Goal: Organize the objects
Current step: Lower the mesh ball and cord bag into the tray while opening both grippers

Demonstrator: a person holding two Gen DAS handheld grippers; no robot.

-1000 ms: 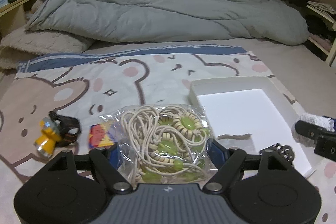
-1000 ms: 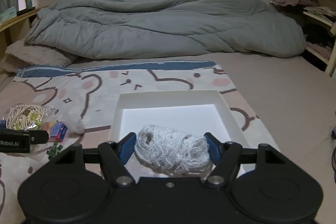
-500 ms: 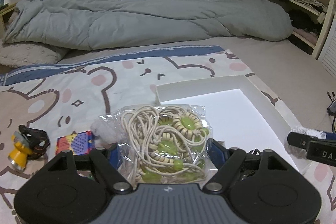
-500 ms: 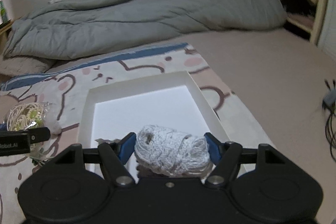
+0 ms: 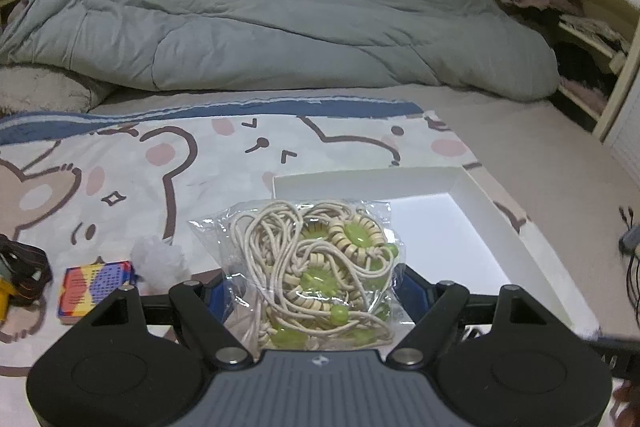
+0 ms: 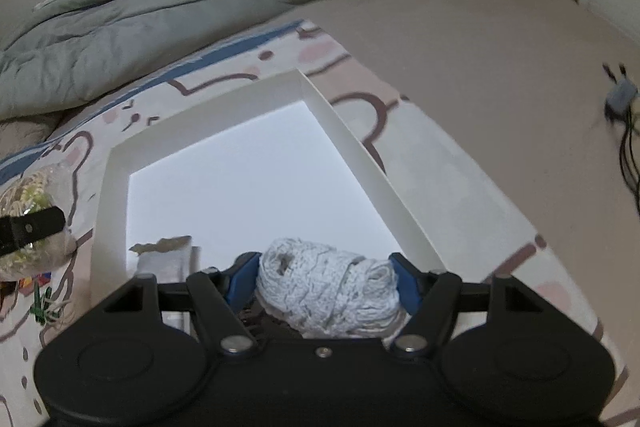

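Your left gripper (image 5: pixel 314 287) is level and points forward, and its two blue-padded fingers (image 5: pixel 412 291) are closed against the sides of a clear bag of cord and beads (image 5: pixel 316 267), which sits held between them just ahead of the black body. Your right gripper (image 6: pixel 326 283) tilts downward and is rolled a little to one side, and its blue-padded fingers (image 6: pixel 240 277) are pressed against either side of a pale yarn bundle (image 6: pixel 330 297). At the far left of the right wrist view, one black finger of your left gripper shows, close beside the right.
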